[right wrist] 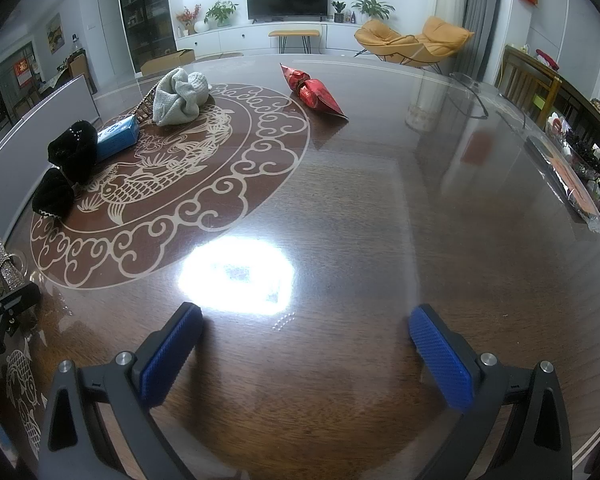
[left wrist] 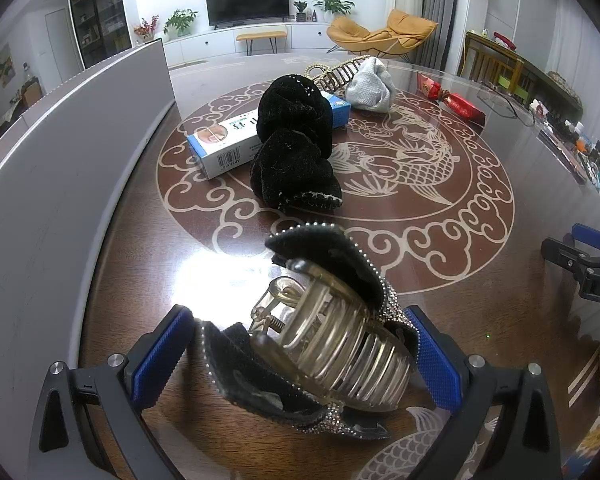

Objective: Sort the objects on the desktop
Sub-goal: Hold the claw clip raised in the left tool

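My left gripper (left wrist: 300,340) is shut on a large black rhinestone hair claw clip (left wrist: 320,340) with clear teeth, held just above the table. Its edge shows at the far left of the right wrist view (right wrist: 0,268). Ahead lie a black velvet scrunchie (left wrist: 292,140), a blue and white box (left wrist: 236,144), a gold claw clip (left wrist: 336,72), a grey cloth (left wrist: 370,84) and red snack packets (left wrist: 456,102). My right gripper (right wrist: 304,332) is open and empty over bare table. The scrunchie (right wrist: 66,168), box (right wrist: 118,136), cloth (right wrist: 182,96) and red packet (right wrist: 314,88) lie far left and ahead of it.
A grey-white panel (left wrist: 60,152) stands along the table's left side. Glasses (left wrist: 504,100) lie at the far right. Small bottles and clutter (right wrist: 588,164) crowd the right edge. The right gripper shows at the right edge of the left wrist view (left wrist: 592,264).
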`<state>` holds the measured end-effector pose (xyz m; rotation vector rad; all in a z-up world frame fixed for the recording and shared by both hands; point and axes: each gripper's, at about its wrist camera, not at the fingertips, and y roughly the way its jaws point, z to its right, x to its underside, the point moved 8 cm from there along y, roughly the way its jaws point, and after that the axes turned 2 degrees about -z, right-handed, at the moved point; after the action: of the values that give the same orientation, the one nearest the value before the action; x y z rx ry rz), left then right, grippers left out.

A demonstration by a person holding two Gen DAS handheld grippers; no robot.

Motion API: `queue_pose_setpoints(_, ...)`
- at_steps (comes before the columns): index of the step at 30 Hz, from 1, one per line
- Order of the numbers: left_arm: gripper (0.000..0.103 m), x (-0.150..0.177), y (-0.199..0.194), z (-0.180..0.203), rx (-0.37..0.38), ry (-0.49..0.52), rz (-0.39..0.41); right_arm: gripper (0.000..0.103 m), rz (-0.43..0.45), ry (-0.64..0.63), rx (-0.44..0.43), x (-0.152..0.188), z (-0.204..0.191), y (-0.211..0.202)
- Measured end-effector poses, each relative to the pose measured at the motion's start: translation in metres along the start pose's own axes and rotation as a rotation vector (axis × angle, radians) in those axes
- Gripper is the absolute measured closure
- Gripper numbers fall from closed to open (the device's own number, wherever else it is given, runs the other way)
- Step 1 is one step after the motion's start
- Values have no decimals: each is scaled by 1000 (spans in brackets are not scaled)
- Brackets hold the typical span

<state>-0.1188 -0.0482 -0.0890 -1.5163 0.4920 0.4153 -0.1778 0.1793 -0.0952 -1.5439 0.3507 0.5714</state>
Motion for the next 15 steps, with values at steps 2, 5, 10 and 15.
queue_pose_setpoints(2, 0, 0, 0, 0, 0, 0, 0, 0, 0, 0, 0, 0, 0, 0)
queue_pose_setpoints(5, 0, 0, 0, 0, 0, 0, 0, 0, 0, 0, 0, 0, 0, 0)
queue_pose_setpoints(10, 0, 0, 0, 0, 0, -1, 0, 0, 0, 0, 0, 0, -1, 0)
queue_pose_setpoints(15, 0, 0, 0, 0, 0, -1, 0, 0, 0, 0, 0, 0, -1, 0)
